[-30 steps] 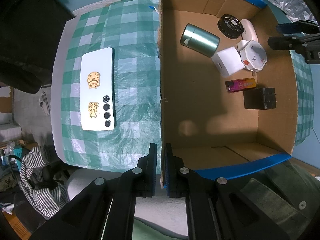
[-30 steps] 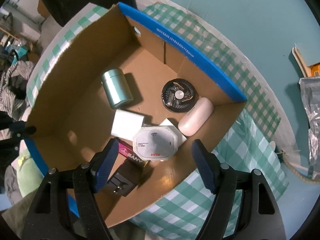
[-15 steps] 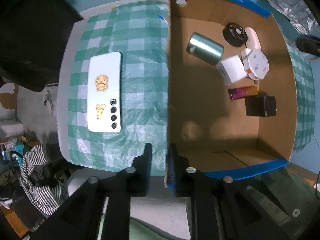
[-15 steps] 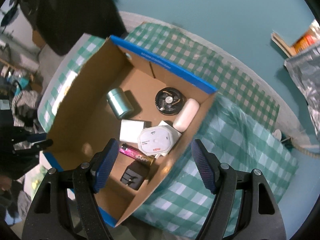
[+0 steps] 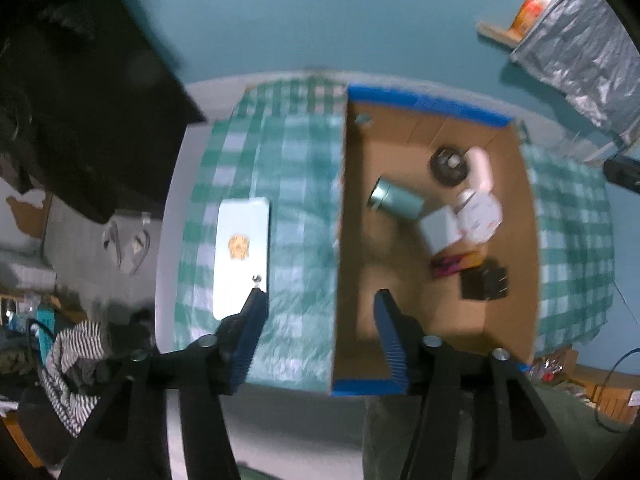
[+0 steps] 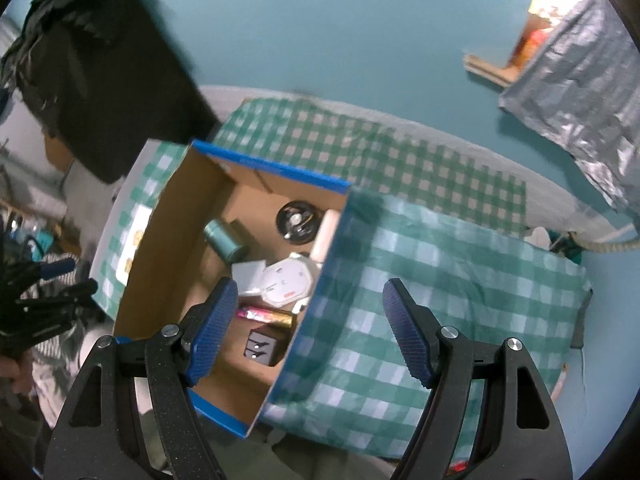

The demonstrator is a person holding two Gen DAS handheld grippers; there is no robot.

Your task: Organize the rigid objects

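Observation:
A cardboard box (image 5: 428, 102) with a blue rim stands on the green checked cloth. In it lie a green tin (image 5: 394, 200), a black round fan (image 5: 450, 162), a white case (image 5: 482, 170), a white octagonal device (image 5: 480, 214), a white cube (image 5: 440, 228), a lighter (image 5: 456, 264) and a black adapter (image 5: 484, 282). A pale phone (image 5: 240, 256) lies on the cloth left of the box. My left gripper (image 5: 320, 298) hangs high over the box's left wall with its jaws opening and nothing gripped. My right gripper (image 6: 310, 292) hovers open and empty above the box's right wall (image 6: 320, 292).
The table (image 5: 172, 240) is small and round under the checked cloth (image 6: 440, 280). A black garment (image 5: 80, 100) hangs at the left and a silver foil bag (image 6: 580, 92) sits at the upper right. Striped fabric (image 5: 68, 360) and clutter lie on the floor at the lower left.
The left jaws, shut at the box's left wall, have opened and lifted away. Both grippers rose, so box and table look smaller. The right gripper rolled and stayed open.

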